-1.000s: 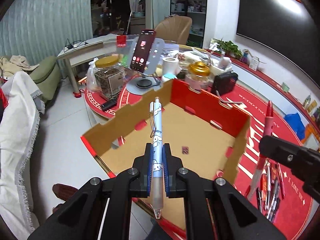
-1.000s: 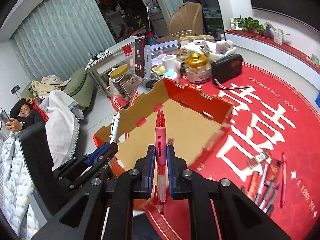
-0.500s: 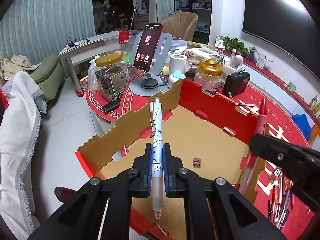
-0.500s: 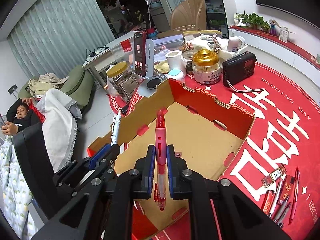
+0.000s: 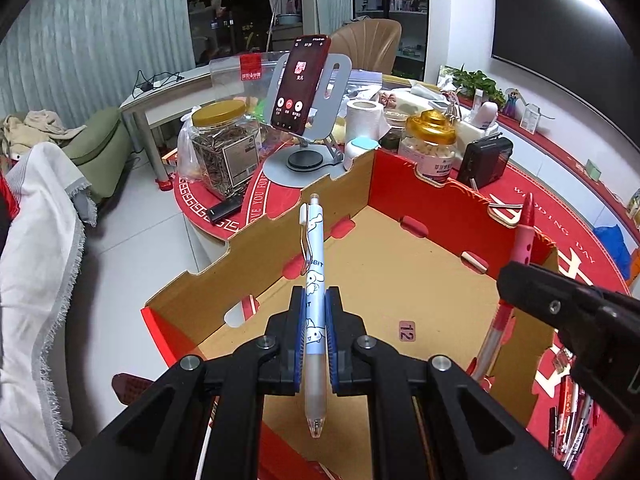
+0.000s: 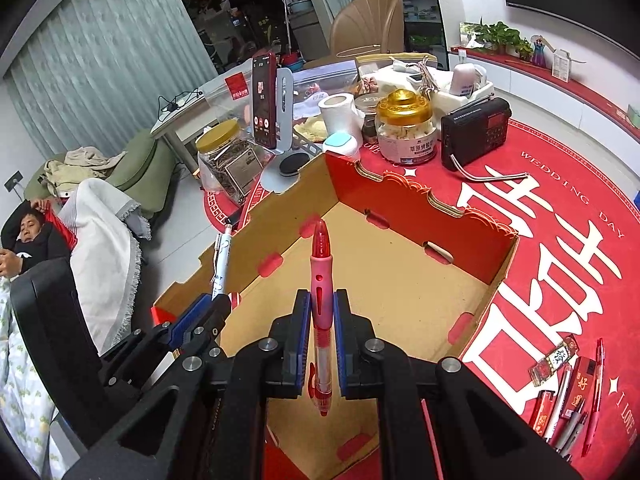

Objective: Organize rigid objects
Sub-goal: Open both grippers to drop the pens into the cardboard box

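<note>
My left gripper (image 5: 314,300) is shut on a light blue cartoon pen (image 5: 313,280), its clip end pointing forward over the open cardboard box (image 5: 400,288). The right gripper (image 6: 321,300) is shut on a red and pink pen (image 6: 321,276), also above the box floor (image 6: 380,280). In the left wrist view the right gripper (image 5: 516,276) and its red pen (image 5: 522,236) hang over the box's right wall. In the right wrist view the left gripper (image 6: 218,304) with the blue pen (image 6: 221,260) sits at the box's left wall. The box holds nothing but a small "12" sticker (image 5: 407,326).
Several loose pens and red packets (image 6: 568,392) lie on the red tablecloth right of the box. Behind the box stand a phone on a stand (image 5: 300,84), two jars (image 5: 224,148) (image 6: 406,128), a paper roll (image 6: 338,114) and a black radio (image 6: 476,132). A person (image 6: 24,240) lies at far left.
Both grippers have moved forward and down over the box with their pens still gripped; the box and the clutter behind it look nearer and larger.
</note>
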A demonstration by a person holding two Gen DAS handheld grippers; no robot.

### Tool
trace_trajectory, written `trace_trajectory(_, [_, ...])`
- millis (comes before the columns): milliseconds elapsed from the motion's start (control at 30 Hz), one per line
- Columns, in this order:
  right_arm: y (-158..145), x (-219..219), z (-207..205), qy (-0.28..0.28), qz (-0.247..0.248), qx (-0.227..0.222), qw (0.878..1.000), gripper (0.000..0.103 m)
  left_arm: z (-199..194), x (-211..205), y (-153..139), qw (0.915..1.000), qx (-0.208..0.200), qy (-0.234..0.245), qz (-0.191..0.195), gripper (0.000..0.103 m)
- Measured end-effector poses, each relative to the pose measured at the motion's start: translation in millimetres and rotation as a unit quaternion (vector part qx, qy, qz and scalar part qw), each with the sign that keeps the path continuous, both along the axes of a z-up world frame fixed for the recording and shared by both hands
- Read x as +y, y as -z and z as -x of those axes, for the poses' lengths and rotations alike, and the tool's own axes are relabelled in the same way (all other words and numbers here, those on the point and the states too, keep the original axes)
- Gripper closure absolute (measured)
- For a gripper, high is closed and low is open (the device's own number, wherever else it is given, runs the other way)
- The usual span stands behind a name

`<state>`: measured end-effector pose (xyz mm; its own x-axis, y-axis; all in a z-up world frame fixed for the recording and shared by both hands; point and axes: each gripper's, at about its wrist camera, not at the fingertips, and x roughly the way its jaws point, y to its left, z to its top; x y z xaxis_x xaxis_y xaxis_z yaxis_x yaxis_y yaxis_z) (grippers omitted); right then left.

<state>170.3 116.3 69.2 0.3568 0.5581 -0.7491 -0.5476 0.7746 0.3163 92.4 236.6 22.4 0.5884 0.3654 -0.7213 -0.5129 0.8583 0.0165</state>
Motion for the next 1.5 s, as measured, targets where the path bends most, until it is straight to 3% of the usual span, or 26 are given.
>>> trace_trajectory(1500, [31,-4,-13,0.023,0.002,0.018,1.0,0.091,-13,1,22,0.9998,0.016,0.003,0.011,0.093])
